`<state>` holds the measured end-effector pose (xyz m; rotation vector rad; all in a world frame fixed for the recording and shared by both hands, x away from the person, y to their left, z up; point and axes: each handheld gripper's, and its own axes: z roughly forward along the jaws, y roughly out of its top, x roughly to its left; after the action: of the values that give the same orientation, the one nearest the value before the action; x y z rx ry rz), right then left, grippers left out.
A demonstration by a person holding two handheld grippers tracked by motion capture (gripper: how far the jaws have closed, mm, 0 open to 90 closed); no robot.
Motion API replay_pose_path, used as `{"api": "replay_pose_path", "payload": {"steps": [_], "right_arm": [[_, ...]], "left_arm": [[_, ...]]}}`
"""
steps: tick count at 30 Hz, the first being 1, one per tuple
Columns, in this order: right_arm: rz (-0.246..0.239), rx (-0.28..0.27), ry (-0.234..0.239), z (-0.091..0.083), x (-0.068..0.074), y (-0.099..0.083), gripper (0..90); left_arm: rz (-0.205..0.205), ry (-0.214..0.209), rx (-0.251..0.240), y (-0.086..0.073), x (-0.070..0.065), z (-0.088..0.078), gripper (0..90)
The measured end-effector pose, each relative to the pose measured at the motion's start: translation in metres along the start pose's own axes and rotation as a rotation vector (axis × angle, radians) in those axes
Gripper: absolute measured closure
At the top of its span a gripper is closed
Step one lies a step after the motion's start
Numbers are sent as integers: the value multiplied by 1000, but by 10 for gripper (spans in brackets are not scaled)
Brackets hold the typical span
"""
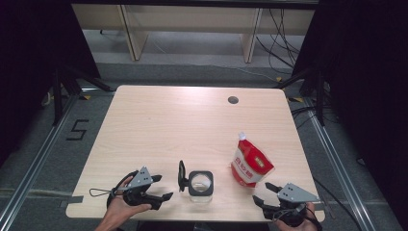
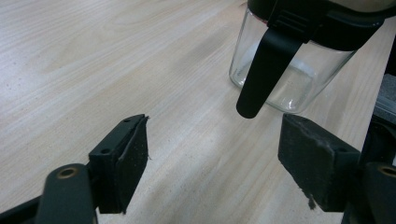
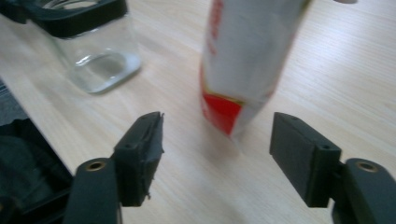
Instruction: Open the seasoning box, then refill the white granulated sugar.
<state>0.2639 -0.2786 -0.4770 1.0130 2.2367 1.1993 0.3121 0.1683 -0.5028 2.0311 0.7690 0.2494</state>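
Both hands are seen at the near edge of the table (image 1: 159,115) in the high view, each entering from the bottom with the forearm barely in frame. The left gripper (image 1: 161,188) is held low over the wood, pointing right toward the glass jar (image 1: 200,186); the right gripper (image 1: 266,192) is held near the right corner, pointing up and left toward the red and white pouch (image 1: 250,164).

The jaws of both grippers are seen apart, with nothing pressed between the pads.

The high view shows the jar from above, with its square black collar and its lid (image 1: 182,175) hinged open and standing on the left side. The left gripper view shows what that angle hides: the clear glass wall of the jar (image 2: 285,79) and a black flap (image 2: 266,70) hanging down the front from the collar. The right gripper view shows the pouch (image 3: 247,60) standing upright, blurred, with the jar (image 3: 93,51) off to the left.

The jar is placed just beyond the left gripper's pads, toward the right pad, not between them. The pouch is placed ahead of the right gripper's gap, apart from both pads. Jar and pouch stand near each other without touching.
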Motion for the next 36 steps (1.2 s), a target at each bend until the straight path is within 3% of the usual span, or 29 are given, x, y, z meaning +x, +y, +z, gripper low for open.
{"api": "replay_pose_path", "payload": {"steps": [1, 2, 3, 8, 12, 13, 14, 17, 18, 19, 20, 21, 22, 23, 25, 26, 28, 29, 30, 31, 32, 33, 35, 36], "right_arm": [[0, 0, 0, 0, 0, 0, 340], [66, 14, -11, -1, 0, -1, 287], [37, -4, -6, 2, -5, -2, 269], [53, -25, -33, 4, -12, -4, 163], [68, -63, -18, 7, -16, -1, 157], [60, -60, -12, 7, -16, -1, 157], [55, -60, -6, 9, -16, -1, 157], [51, -46, 4, 13, -14, 1, 157], [25, -60, 1, 15, -16, 2, 157], [37, -58, 7, 17, -16, 3, 157], [70, -44, -3, 17, -13, 5, 157], [70, -44, -3, 17, -13, 5, 157], [7, -72, -5, 21, -17, 6, 157], [39, -57, -6, 23, -16, 9, 157], [25, -70, -2, 26, -17, 9, 158], [22, -71, 10, 30, -18, 12, 163], [25, -80, -6, 31, -18, 13, 192], [23, -82, 12, 32, -20, 14, 202], [11, -89, -7, 34, -22, 15, 207], [42, -88, 3, 34, -21, 16, 217], [37, -103, 2, 36, -23, 18, 233], [33, -116, 20, 39, -25, 19, 260], [43, -122, 9, 39, -24, 21, 302], [9, -128, 16, 41, -27, 25, 350]], "left_arm": [[0, 0, 0, 0, 0, 0, 219], [5, 3, 8, 0, 0, -1, 208], [5, 3, 8, 0, 0, -1, 197], [-20, 13, 0, 2, 0, 1, 172], [-15, 1, 10, 3, -1, 5, 169], [5, 16, 32, 3, 0, 4, 170], [-21, 3, 11, 2, -2, 6, 171], [7, -2, 15, 2, -1, 5, 175], [15, 1, 21, 2, -1, 5, 176], [16, 2, 22, 2, -1, 4, 177], [13, 6, 17, 2, -1, 4, 177], [13, 6, 17, 2, -1, 4, 178], [-9, 9, 20, 1, -2, 3, 178], [-7, 9, 20, 1, -2, 3, 180], [-18, 4, 19, 0, -2, 4, 181], [2, 18, 30, 1, -1, 4, 183], [-5, 4, 23, 1, -2, 5, 185], [-5, 4, 23, 1, -2, 5, 186], [13, 9, 22, 1, -2, 5, 188], [13, 9, 22, 1, -2, 5, 190], [4, 5, 19, -1, -4, 5, 191], [37, 6, 30, -1, -2, 4, 193], [38, 10, 31, -2, -2, 3, 196], [21, 18, 37, -3, -3, 0, 200]]}}
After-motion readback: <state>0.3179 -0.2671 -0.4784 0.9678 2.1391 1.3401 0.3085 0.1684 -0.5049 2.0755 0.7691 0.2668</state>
